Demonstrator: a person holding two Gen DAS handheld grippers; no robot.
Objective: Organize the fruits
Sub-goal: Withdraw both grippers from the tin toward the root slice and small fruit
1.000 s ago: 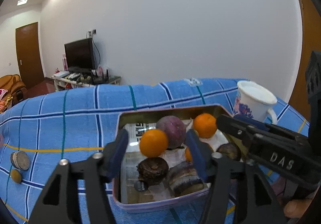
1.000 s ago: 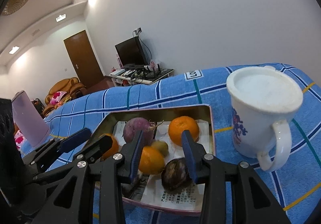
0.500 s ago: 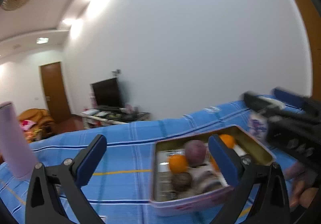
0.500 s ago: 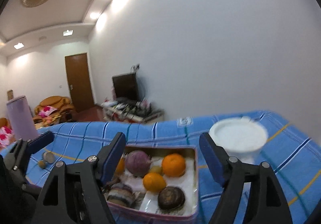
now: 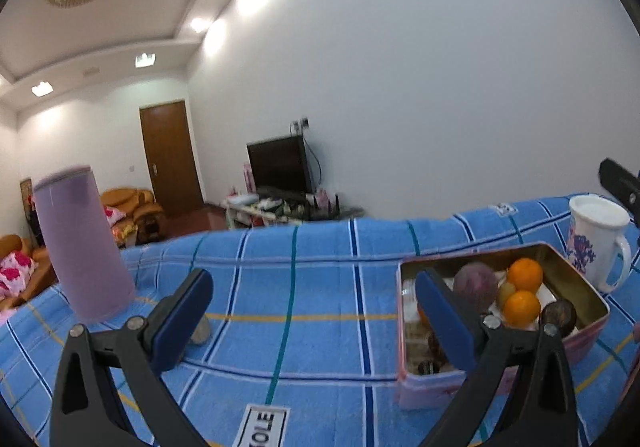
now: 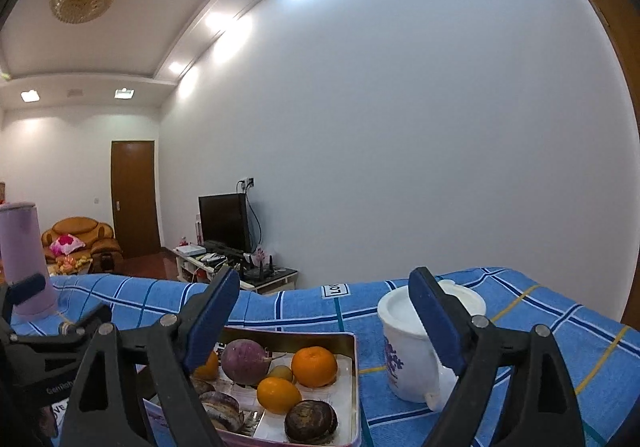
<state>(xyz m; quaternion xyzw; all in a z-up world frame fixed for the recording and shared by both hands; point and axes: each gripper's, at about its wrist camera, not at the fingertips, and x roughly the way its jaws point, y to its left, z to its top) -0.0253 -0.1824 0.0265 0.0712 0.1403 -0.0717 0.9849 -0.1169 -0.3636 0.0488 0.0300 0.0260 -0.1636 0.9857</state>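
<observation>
A metal tin (image 6: 353, 367) on the blue checked cloth holds the fruit: two oranges (image 6: 314, 366) (image 6: 279, 395), a purple round one (image 6: 245, 361), a small green one (image 6: 280, 372) and dark brown ones (image 6: 310, 421). My right gripper (image 6: 324, 281) hovers above the tin's near side. Its jaws are opening and nothing is between them. My left gripper (image 5: 310, 287) stands wide open and empty over bare cloth, left of the tin (image 5: 432, 387). The left view shows the oranges (image 5: 525, 274) and the purple fruit (image 5: 475, 284) past its right finger.
A white lidded mug (image 6: 408, 355) with a blue pattern stands right of the tin. A tall lilac cup (image 5: 84, 243) stands at the far left. A small round object (image 5: 201, 331) lies on the cloth by the left finger. The cloth's far edge drops off behind.
Both grippers have opened wide, lifted away from the fruit and tilted upward. The left view has swung left, so the tin now sits at its right and the lilac cup has appeared.
</observation>
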